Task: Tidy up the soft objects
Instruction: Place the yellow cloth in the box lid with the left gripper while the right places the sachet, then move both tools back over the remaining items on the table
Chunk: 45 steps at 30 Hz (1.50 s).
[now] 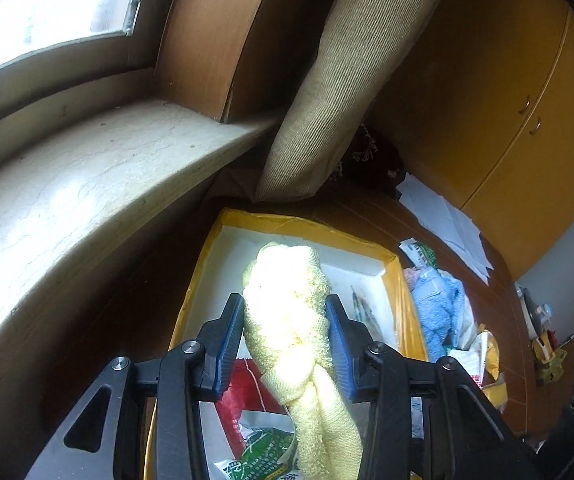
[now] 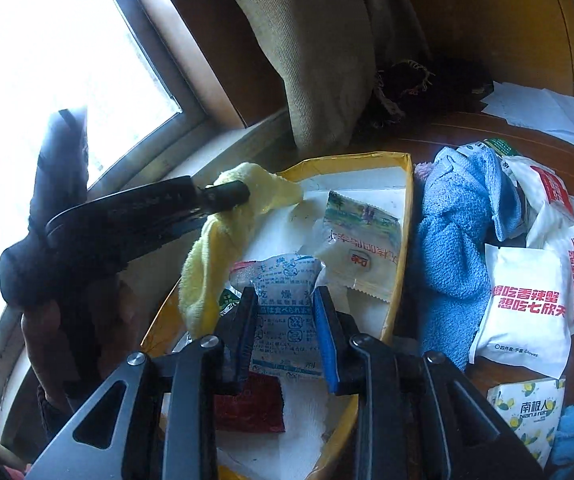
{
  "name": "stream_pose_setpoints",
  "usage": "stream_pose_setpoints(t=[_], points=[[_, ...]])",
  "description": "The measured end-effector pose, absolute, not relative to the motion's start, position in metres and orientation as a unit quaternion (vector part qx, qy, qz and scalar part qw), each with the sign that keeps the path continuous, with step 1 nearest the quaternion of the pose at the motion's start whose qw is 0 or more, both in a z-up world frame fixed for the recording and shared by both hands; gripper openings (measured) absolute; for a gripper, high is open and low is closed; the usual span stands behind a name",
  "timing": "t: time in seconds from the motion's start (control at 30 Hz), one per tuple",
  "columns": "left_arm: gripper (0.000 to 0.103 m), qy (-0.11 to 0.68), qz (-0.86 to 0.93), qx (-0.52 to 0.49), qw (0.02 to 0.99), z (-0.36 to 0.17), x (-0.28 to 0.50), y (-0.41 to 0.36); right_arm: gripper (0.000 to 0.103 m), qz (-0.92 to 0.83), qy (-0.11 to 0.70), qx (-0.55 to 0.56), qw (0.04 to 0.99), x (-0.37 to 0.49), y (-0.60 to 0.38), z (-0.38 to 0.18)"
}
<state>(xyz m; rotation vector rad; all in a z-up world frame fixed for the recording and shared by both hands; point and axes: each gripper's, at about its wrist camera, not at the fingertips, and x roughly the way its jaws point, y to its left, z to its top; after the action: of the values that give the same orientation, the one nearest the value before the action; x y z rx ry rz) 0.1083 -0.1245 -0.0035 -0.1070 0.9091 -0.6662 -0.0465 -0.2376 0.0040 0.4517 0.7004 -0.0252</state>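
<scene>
- Left gripper (image 1: 287, 344): blue pads pressed against both sides of a yellow towel (image 1: 291, 320); the towel bulges above the fingertips and hangs twisted below them
- Left wrist view: towel is held over a shallow yellow-rimmed box (image 1: 391, 276) with a white floor, at the box's near half
- Right wrist view: same yellow towel (image 2: 223, 224) seen from the side, draped from the left gripper (image 2: 243, 192) over the box's left rim, one tail hanging down inside it
- Right gripper (image 2: 287, 332): pinching a white desiccant sachet (image 2: 287, 320) with blue print; sachet sits between the pads, above the box (image 2: 405, 216)
- In the box: a pale printed snack packet (image 2: 361, 248) toward the far right, a red packet (image 2: 251, 404) at the near end, a green-and-white packet (image 1: 263, 452) beside it
- Outside the box, just beside its right wall: blue towel (image 2: 451, 240) heaped on the wooden table (image 2: 419, 140)
- Right of the blue towel: white sachets with red print (image 2: 527, 308), overlapping
- Far end: tan cushion (image 1: 339, 92) leaning upright by the window sill (image 1: 87, 184); white papers (image 1: 443, 216) further right on the table
</scene>
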Motion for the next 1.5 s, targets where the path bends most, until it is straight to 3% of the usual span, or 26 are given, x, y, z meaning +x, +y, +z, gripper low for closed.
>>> stream_pose_setpoints(t=[0.17, 0.27, 0.3, 0.37, 0.67, 1.07, 1.37, 1.5], points=[[0.047, 0.462, -0.307, -0.068, 0.829, -0.014, 0.112, -0.115, 0.044, -0.02, 0.341, 0.232, 0.911, -0.05, -0.239, -0.002], [0.067, 0.437, -0.31, -0.085, 0.84, 0.0, 0.101, -0.105, 0.044, -0.005, 0.34, 0.243, 0.909, -0.05, -0.239, -0.001], [0.071, 0.429, -0.31, -0.088, 0.844, 0.005, 0.096, -0.102, 0.049, 0.0, 0.333, 0.247, 0.91, -0.053, -0.239, 0.001], [0.071, 0.419, -0.309, -0.088, 0.849, 0.014, 0.083, -0.099, 0.062, -0.004, 0.32, 0.253, 0.913, -0.061, -0.24, 0.007], [0.078, 0.375, -0.371, -0.076, 0.846, 0.045, -0.003, -0.116, 0.075, -0.038, 0.265, 0.287, 0.92, -0.138, -0.282, 0.026], [0.078, 0.408, -0.451, 0.0, 0.794, 0.034, -0.077, -0.187, 0.075, -0.117, 0.263, 0.335, 0.897, -0.242, -0.353, 0.0], [0.078, 0.419, -0.442, 0.028, 0.792, 0.029, -0.093, -0.196, 0.075, -0.114, 0.307, 0.323, 0.888, -0.231, -0.351, -0.02], [0.078, 0.421, -0.44, 0.035, 0.793, 0.028, -0.096, -0.198, 0.067, -0.114, 0.319, 0.338, 0.878, -0.222, -0.357, -0.029]])
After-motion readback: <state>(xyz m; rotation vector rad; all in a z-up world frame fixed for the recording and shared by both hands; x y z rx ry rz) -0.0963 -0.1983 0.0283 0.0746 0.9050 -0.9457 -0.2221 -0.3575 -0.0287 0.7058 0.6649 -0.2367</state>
